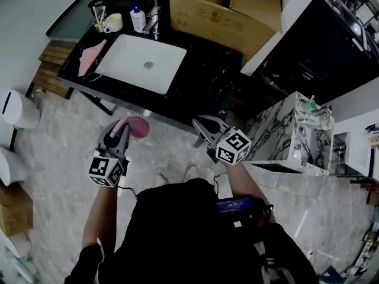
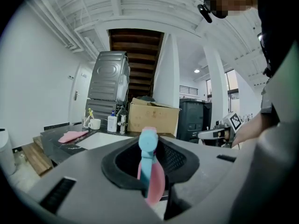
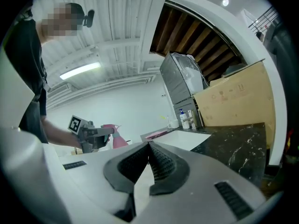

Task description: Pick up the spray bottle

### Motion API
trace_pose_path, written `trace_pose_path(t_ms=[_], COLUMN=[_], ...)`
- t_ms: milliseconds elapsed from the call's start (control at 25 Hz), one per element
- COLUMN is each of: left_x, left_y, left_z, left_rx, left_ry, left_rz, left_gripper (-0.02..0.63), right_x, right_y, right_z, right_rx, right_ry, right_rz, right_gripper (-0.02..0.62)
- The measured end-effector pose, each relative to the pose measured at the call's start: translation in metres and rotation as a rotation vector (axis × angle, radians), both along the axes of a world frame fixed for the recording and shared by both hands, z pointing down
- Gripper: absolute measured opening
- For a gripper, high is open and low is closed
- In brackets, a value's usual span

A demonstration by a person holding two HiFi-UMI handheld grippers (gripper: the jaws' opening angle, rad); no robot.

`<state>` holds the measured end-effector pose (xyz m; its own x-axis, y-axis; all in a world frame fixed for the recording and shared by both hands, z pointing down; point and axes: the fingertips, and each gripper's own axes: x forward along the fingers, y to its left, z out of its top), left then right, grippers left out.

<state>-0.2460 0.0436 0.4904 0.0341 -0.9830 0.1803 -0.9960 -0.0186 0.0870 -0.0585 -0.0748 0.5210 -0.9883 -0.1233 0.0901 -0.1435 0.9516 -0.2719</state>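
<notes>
The spray bottle is pink with a light blue head. It hangs in the air in front of the black counter, and my left gripper is shut on it. In the left gripper view the bottle's blue head and pink body stand upright between the jaws. My right gripper is beside it on the right, level, with its jaws together and nothing between them. From the right gripper view I see the left gripper holding the pink bottle.
A black marble counter holds a white sink, a faucet, a soap bottle, a cup and a pink cloth. A cardboard box stands behind. A marble shelf unit is on the right.
</notes>
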Motion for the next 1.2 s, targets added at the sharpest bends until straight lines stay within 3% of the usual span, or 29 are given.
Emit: trace_pose_path(t_ms=[400, 1200], left_x=[-0.026, -0.029], left_y=[0.045, 0.062], left_z=[0.010, 0.018], left_rx=[-0.003, -0.007], left_ry=[0.017, 0.039], left_rz=[-0.037, -0.035], left_gripper=[0.095, 0.095], right_x=[-0.034, -0.037], right_y=[0.036, 0.050], right_z=[0.003, 0.004], right_rx=[0.030, 0.022], right_ry=[0.022, 0.030], right_rz=[-0.042, -0.034], right_gripper=[0.026, 0.026])
